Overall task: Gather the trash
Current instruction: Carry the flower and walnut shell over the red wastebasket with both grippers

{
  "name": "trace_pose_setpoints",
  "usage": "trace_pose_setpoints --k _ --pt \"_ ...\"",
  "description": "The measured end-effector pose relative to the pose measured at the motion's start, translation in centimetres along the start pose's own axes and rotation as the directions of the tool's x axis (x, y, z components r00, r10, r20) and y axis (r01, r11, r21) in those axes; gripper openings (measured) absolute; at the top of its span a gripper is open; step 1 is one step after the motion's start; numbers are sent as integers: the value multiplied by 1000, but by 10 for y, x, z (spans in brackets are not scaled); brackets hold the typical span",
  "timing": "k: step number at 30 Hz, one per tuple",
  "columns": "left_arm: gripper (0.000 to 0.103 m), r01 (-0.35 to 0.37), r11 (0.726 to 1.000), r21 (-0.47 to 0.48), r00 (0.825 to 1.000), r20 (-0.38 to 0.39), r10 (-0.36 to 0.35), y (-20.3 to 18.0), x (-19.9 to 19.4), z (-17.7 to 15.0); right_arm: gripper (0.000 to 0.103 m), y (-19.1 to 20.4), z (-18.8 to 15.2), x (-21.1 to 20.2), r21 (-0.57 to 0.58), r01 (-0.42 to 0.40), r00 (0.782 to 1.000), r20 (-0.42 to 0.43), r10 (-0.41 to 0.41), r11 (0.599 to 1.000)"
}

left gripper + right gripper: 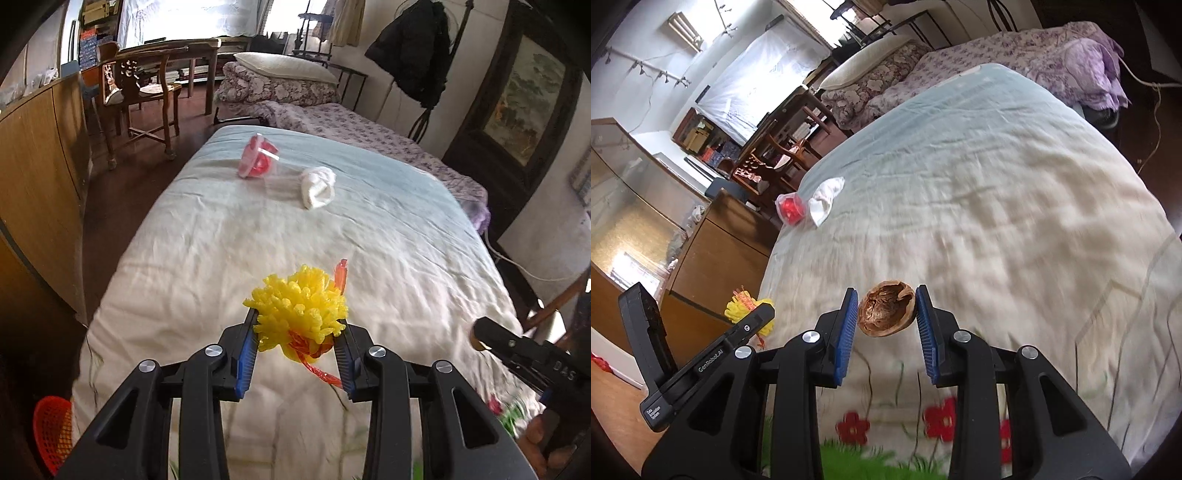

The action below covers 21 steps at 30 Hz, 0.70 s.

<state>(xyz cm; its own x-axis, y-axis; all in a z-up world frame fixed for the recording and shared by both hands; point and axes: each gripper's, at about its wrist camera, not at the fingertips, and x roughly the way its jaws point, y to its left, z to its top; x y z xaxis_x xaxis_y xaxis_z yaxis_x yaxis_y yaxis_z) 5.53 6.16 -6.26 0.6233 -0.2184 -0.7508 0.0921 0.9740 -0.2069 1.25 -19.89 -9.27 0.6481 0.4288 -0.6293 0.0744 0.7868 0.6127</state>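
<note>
A wide bed (229,258), covered in a pale creased sheet, fills both views, running from 6 o'clock up toward 12. In the left wrist view its left edge drops to dark floor along 8 to 10 o'clock, hemmed by a wooden cabinet (40,177); its right edge falls away at 3 to 4 o'clock near a dark framed panel (517,96). At 12 o'clock the far edge meets a second bed with a purple floral cover (354,125). The middle of the sheet lies open between the near and far items. A wooden chair (144,92) stands on the floor at 10 o'clock.

On the far part of the sheet, at 12 o'clock, a red and clear plastic cup (258,157) lies on its side, just beside a crumpled white tissue wad (317,186) to its right. An orange mesh basket (53,432) shows at 7 o'clock, below the bed's near left corner.

The left gripper (299,325) is clamped on a yellow frilly bundle (303,306) tied with red-orange ribbon, held above the sheet at 6 o'clock. The right gripper (886,314), seen in the right wrist view at 6 o'clock, is pinched on a brown walnut shell half (886,310), hollow side facing the camera, both blue pads (847,325) against its sides. In that view the left gripper's body sits at 8 o'clock, beyond the bed's edge.
</note>
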Motion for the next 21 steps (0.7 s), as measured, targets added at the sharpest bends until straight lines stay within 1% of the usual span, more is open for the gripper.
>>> trace_pose_setpoints --k 5,9,12,15,19,21 --pt "37 19 999 38 1000 24 -20 -15 -18 -22 33 2 -19 -15 -31 -27 1000 11 27 999" --pt "37 40 998 41 999 15 -40 -20 -32 -44 33 9 -35 -23 -76 -26 1000 5 27 997" --pt "37 26 999 39 999 20 -27 -18 -46 -58 33 13 -48 -30 -105 -21 1000 1 21 994" --pt "37 6 999 49 999 46 -8 -16 -66 -63 33 17 -59 -41 -132 -7 1000 3 8 991" --pt "37 -20 999 45 996 93 16 -8 -96 -63 33 23 -63 -60 -139 -19 1000 20 22 990" --pt "37 -20 999 32 994 112 17 -2 -112 -62 33 28 -65 -67 -143 -32 999 28 37 989"
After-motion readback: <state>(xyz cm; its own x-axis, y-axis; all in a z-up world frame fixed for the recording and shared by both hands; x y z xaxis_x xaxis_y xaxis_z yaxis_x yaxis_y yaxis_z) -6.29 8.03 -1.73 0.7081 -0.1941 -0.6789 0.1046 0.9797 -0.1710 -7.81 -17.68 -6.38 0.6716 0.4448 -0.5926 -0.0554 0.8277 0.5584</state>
